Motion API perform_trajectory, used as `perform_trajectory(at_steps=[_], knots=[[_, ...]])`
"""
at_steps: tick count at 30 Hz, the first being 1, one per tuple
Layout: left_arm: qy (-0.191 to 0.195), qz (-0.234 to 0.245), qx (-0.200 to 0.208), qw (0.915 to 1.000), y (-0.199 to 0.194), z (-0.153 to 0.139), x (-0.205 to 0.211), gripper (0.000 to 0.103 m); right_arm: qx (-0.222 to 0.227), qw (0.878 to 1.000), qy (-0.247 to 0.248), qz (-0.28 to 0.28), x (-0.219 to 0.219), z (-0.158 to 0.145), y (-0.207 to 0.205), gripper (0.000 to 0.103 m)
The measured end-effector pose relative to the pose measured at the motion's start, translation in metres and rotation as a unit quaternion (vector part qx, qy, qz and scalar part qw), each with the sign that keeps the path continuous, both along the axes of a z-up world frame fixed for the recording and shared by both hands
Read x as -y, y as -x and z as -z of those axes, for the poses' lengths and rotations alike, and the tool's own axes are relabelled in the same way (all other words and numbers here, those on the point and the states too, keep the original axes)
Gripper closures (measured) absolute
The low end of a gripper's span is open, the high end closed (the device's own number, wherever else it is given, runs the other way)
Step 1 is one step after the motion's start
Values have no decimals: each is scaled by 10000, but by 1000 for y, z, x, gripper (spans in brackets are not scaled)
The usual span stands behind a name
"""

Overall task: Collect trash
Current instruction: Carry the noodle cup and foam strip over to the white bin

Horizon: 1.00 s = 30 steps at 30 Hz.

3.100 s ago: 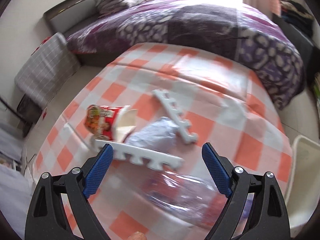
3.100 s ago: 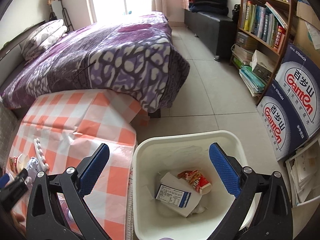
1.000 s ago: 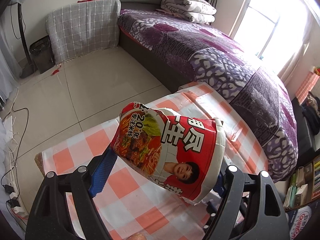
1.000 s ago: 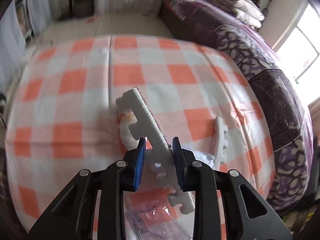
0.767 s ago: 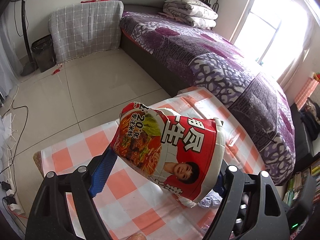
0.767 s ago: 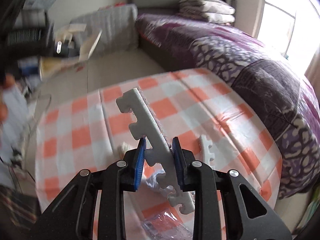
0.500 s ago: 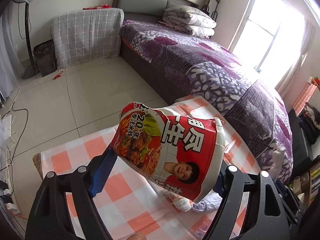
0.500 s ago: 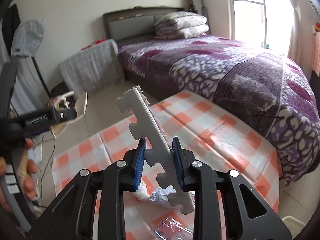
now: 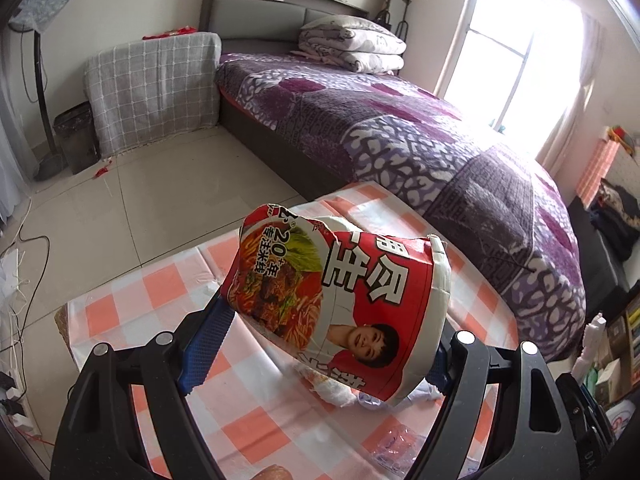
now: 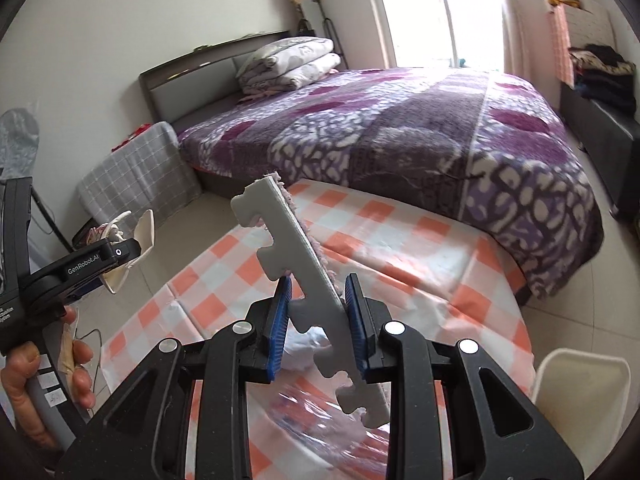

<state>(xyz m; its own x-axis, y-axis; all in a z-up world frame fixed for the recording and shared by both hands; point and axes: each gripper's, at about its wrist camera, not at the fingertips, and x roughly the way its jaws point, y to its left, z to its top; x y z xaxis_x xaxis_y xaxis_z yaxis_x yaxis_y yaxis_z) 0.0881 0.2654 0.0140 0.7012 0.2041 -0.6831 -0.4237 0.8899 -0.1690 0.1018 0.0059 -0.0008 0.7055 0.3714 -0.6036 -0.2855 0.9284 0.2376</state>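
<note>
Above the checkered surface (image 9: 168,292) at the foot of a purple-quilted bed (image 9: 400,136), the left claw (image 9: 316,344) is gripping a crushed red instant-noodle cup (image 9: 340,300), its blue pads spread wide and pressing on the cup's two sides. The cup is lying on its side between the fingers, lifted clear of the surface, its printed wall facing the camera.

The right claw (image 10: 318,322) is clamping a grey foam strip with puzzle-cut edges (image 10: 308,284), its pads drawn close together on the strip's flat faces. The strip is standing tilted, one end rising well above the fingers and the other hanging below them, also off the surface.

On the surface beneath the cup, crumpled white paper (image 9: 332,388) and a clear plastic wrapper (image 9: 394,446) are lying. Beside the surface's near corner, a white bin (image 10: 580,384) is standing on the floor.
</note>
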Motion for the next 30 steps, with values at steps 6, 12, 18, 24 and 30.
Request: perform_trajectory(at_steps=[6,12,18,24,30], knots=[[-113,282,-161,9994,-5,14,33,24,-168,9983,-40,550,49,21,4,77],[-154,508,-264,9982,-11,24,66,24,-323,9921,-53,1209,102,41,7,77],[-202,768,-247,9965,-15,25,102,24,-137,9856,-94,1684,145,32,12,77],[-307,1142,-203,9928,-15,26,146,23,-151,9772,-177,2109,184,26,21,76],[-366,1546,-205,9871,-15,29,187,23,-327,9679,-273,2476,220,27,30,76]])
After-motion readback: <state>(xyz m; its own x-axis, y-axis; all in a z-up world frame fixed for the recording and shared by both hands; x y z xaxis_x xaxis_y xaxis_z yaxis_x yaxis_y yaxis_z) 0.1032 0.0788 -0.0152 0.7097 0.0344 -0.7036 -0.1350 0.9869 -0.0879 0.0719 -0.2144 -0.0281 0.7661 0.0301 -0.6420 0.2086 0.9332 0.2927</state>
